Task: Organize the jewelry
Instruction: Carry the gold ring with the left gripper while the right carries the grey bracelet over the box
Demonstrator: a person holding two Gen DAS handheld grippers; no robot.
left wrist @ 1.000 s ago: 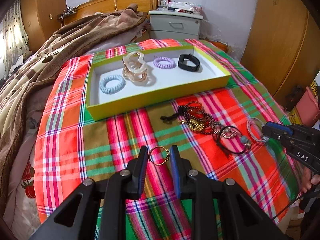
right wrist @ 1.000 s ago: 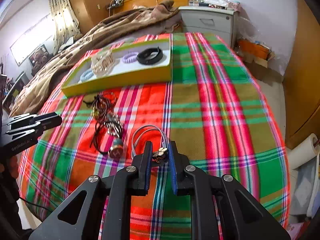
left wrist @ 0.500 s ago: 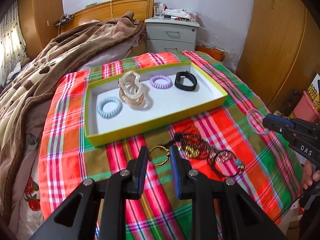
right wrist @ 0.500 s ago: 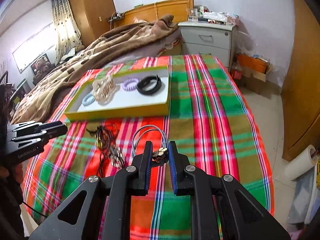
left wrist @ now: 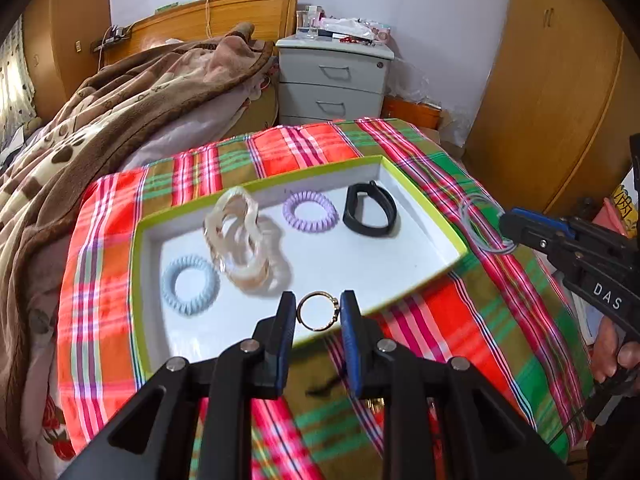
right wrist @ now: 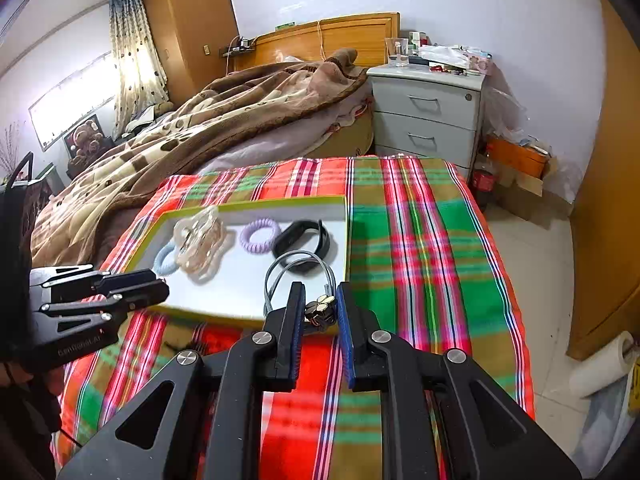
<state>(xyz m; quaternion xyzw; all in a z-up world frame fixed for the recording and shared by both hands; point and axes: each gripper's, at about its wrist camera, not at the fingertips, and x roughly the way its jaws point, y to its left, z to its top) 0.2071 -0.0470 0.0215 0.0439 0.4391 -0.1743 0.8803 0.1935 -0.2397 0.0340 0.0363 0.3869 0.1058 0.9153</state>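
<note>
Left tool [left wrist: 318,312] is clenched on a thin gold ring [left wrist: 318,311], pinched across its width and held over the near edge of the yellow-rimmed tray [left wrist: 436,220]. Right tool [right wrist: 320,306] is clamped on the charm cluster of a grey wire bracelet [right wrist: 298,270]; the loops stick out forward over the tray's near right part.

Step in hand, my read: drop both pieces into the tray.

- Ring: move slightly further in so it clears the rim, go low before releasing. It's round and light and will likely roll or bounce off the white floor.
- Free floor looks best in the near middle, in front of the blue coil tie [left wrist: 191,285] and the clear chain bangle [left wrist: 240,240].
- Bracelet: loops currently overlap the black band [right wrist: 304,244] in the right view; whether they touch it I can't tell. Shift towards open floor, lay the loops down first, then open.

Further back in the tray: purple coil tie [left wrist: 310,211]. Tray sits on the plaid cloth [right wrist: 416,248] over the counter; bed and nightstand behind.
</note>
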